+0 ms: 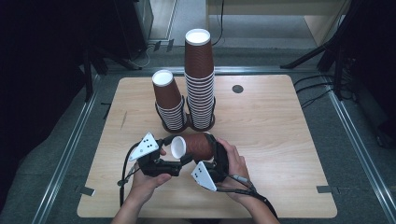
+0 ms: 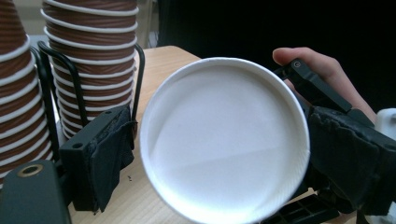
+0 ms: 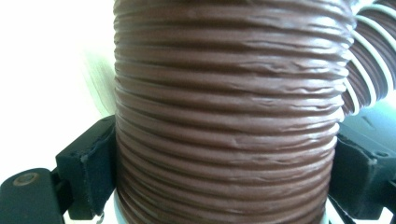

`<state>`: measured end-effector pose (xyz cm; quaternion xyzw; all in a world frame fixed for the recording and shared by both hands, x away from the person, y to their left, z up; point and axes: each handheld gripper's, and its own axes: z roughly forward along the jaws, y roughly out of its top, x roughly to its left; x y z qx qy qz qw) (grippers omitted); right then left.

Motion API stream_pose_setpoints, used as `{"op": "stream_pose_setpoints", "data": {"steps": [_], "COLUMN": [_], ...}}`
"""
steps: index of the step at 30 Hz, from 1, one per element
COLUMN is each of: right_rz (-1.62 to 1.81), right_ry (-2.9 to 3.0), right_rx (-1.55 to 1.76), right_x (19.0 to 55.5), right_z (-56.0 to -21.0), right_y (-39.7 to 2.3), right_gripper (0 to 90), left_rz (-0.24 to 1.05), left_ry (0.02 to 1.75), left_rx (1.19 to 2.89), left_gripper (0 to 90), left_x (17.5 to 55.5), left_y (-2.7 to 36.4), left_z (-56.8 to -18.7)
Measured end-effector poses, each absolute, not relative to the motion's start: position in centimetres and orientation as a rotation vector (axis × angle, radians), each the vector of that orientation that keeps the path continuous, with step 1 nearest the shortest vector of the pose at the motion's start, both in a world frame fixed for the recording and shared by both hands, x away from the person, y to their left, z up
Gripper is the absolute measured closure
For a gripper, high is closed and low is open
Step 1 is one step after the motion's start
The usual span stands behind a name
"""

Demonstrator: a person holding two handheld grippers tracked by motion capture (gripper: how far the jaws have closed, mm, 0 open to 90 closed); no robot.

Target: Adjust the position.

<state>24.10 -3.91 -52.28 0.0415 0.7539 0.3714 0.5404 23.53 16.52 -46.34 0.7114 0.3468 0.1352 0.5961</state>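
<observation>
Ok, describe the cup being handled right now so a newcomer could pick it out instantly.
On the wooden table, two wire-racked stacks of upside-down brown cups stand near the far edge. Just in front of them, between the person's hands, is the single brown ribbed cup. It alone lies sideways, off the table.

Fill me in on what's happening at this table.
A person is handling a brown paper cup on its side with two handheld grippers. The right gripper is clamped on its ribbed wall. The left gripper brackets its white base, pads not clearly pressing. Behind stand a tall stack and a short stack in wire holders.
</observation>
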Motion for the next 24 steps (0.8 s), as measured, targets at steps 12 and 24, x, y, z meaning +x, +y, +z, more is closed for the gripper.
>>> {"op": "stream_pose_setpoints", "data": {"steps": [12, 24], "right_rz": [0.849, 0.850], "right_ry": [1.760, 1.765], "right_rx": [0.033, 0.033], "right_x": [23.89, 23.80], "right_z": [-52.24, -52.32], "right_y": [-3.78, -3.86], "right_gripper": [9.9, 1.6], "left_rz": [0.295, 0.246], "left_ry": [0.807, 0.797], "left_rx": [1.648, 1.625], "left_gripper": [20.2, 22.1], "left_x": [23.57, 23.85], "left_y": [16.67, 17.21], "left_z": [-46.31, -46.46]}}
